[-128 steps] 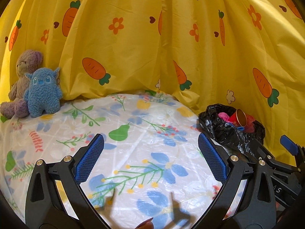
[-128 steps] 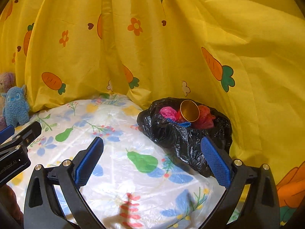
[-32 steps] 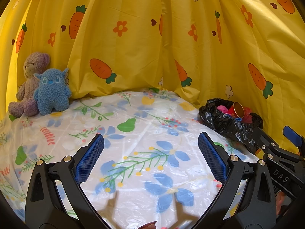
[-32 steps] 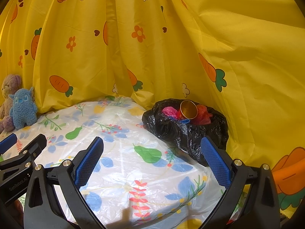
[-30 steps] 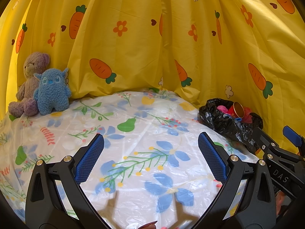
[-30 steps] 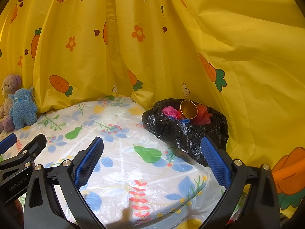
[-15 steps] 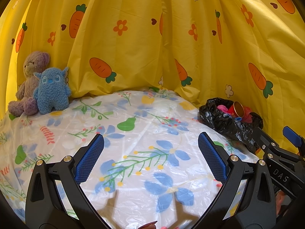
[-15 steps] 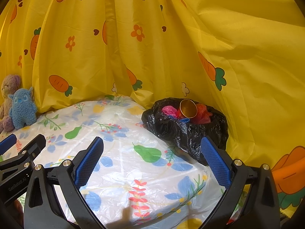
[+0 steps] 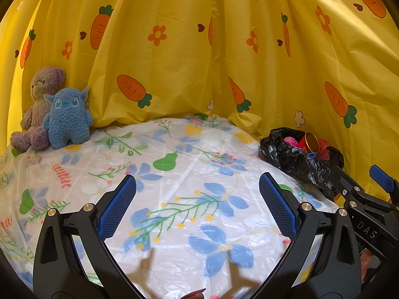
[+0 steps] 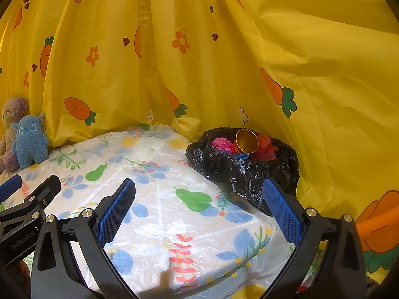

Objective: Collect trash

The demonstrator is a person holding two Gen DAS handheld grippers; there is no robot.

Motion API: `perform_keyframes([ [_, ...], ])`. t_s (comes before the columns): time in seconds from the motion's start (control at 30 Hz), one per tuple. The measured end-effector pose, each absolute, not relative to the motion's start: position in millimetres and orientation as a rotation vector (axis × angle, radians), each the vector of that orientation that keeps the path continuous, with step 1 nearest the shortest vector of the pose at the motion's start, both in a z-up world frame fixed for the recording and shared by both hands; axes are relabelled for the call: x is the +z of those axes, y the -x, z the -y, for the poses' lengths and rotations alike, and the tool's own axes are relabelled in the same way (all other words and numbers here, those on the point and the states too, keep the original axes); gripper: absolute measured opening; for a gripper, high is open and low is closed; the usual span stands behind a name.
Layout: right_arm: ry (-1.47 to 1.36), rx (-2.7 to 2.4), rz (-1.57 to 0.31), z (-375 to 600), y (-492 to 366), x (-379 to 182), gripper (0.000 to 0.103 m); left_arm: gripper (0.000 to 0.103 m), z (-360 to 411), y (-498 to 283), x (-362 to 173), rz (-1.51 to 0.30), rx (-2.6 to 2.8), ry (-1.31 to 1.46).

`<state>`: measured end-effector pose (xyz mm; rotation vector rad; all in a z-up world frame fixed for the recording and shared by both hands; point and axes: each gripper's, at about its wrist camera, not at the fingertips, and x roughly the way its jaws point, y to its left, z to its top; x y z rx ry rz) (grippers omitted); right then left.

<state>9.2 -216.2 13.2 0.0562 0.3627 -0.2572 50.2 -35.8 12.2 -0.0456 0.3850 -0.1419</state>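
A black trash bag [image 10: 245, 172] sits open at the table's far right, against the curtain. Inside it lie a red cup with a gold inside [image 10: 245, 141], a pink crumpled piece [image 10: 222, 143] and a red crumpled piece [image 10: 265, 147]. The same black trash bag [image 9: 299, 159] shows at the right of the left wrist view. My right gripper [image 10: 198, 211] is open and empty, hovering short of the bag. Over the middle of the table my left gripper [image 9: 197, 205] is open, nothing between its fingers. Each gripper shows at the edge of the other's view.
A floral plastic tablecloth [image 9: 174, 174] covers the table. A yellow carrot-print curtain [image 9: 199, 49] hangs close behind and to the right. Two plush toys, a blue monster [image 9: 66, 119] and a purple bear [image 9: 37, 107], sit at the far left against the curtain.
Over the last four seconds both grippers drew back from the bag and curtain, so more tablecloth shows. In the last second nothing has visibly moved.
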Motion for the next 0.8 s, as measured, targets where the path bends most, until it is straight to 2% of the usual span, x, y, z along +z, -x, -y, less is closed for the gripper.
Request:
perform_keyframes([
  [0.8,-0.057,-0.261,-0.363,211.9,-8.1,11.5,0.098,0.097,36.2,-49.7,11.4,-0.387,-0.141,0.047],
])
